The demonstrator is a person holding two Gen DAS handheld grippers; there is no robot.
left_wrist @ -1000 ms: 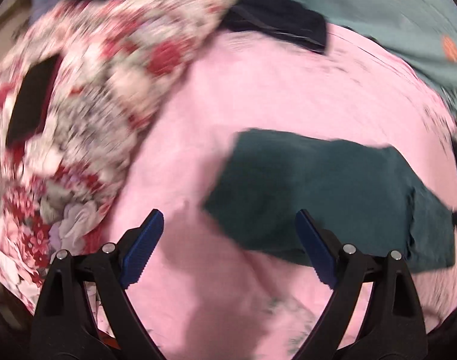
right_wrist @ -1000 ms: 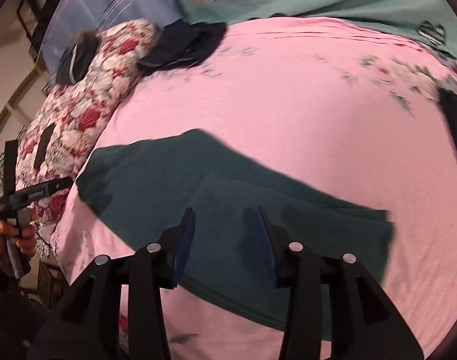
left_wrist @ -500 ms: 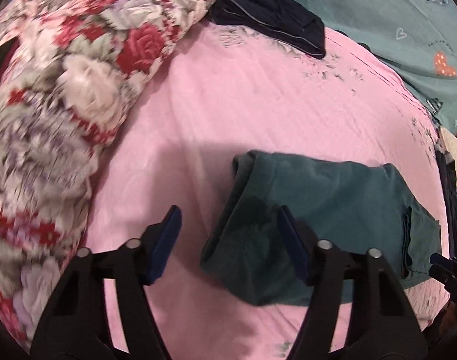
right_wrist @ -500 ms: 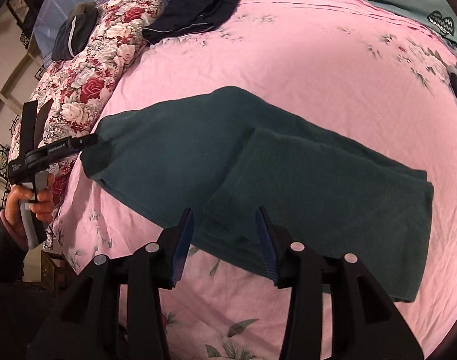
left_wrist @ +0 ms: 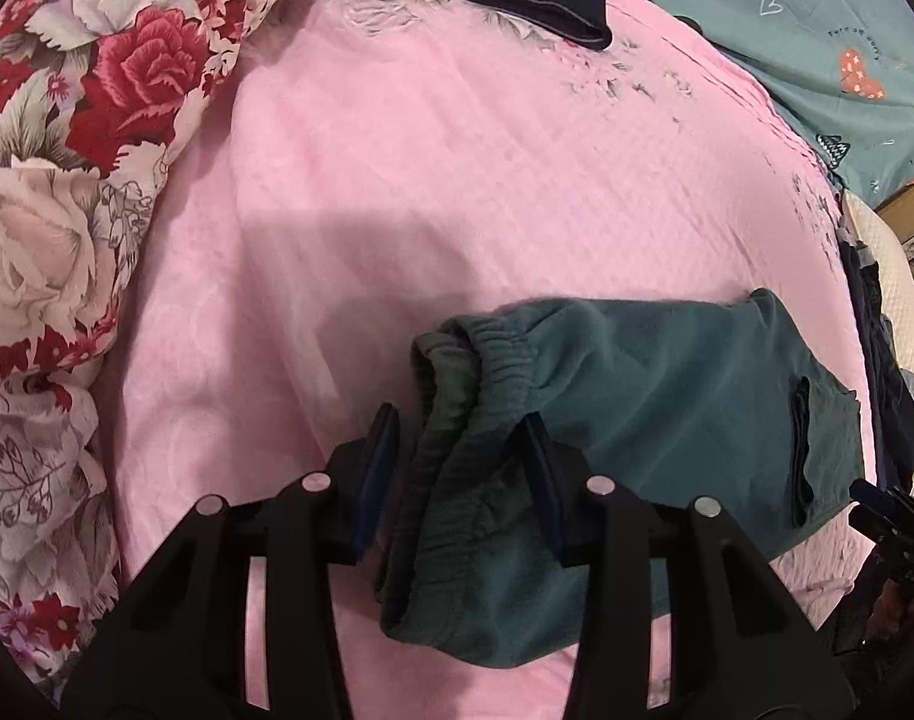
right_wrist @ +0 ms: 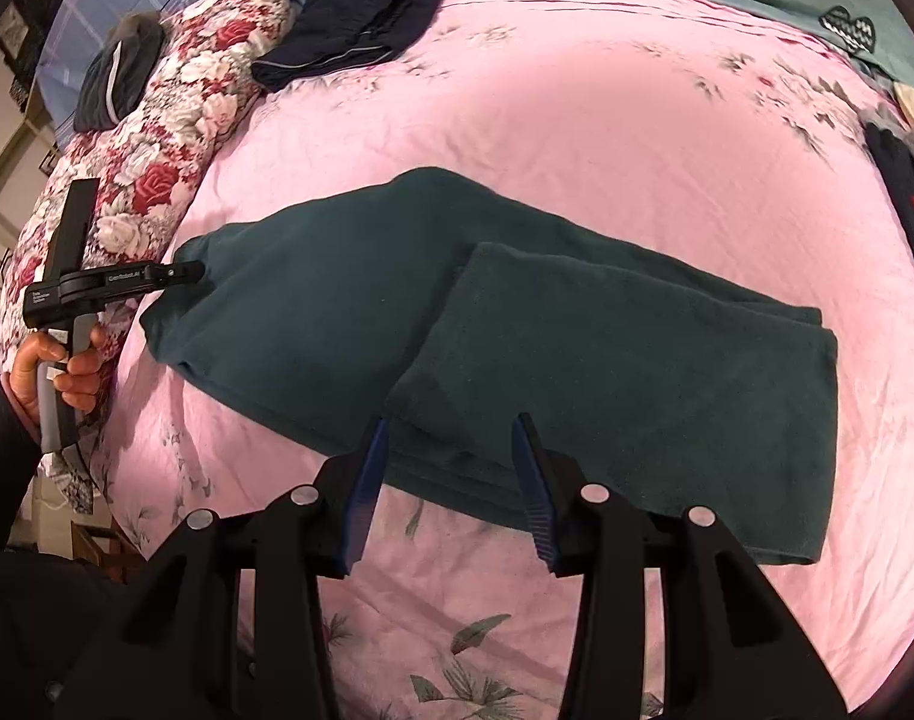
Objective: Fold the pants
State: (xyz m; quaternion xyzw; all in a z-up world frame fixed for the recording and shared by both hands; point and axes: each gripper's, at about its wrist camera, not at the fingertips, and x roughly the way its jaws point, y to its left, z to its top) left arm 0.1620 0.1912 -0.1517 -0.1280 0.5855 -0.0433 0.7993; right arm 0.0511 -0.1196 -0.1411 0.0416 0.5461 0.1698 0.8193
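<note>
Dark teal pants [right_wrist: 517, 354] lie on the pink bedsheet [right_wrist: 577, 138], with the leg end folded back over the middle as a rectangle [right_wrist: 625, 384]. In the left wrist view the elastic waistband [left_wrist: 487, 372] bunches between my left gripper's fingers. My left gripper [left_wrist: 460, 468] is open around that waistband edge; it also shows in the right wrist view [right_wrist: 174, 272] at the pants' left end. My right gripper [right_wrist: 450, 480] is open and empty, its tips over the near edge of the folded part.
A rose-patterned duvet [left_wrist: 66, 150] is heaped along the left. Folded dark navy clothes [right_wrist: 348, 36] lie at the far end of the bed, more dark clothes [right_wrist: 907, 192] at the right edge. A teal sheet [left_wrist: 817, 30] covers the far side.
My left gripper has moved in onto the waistband and narrowed its jaws around it. My right gripper has drawn back toward the near edge of the folded part.
</note>
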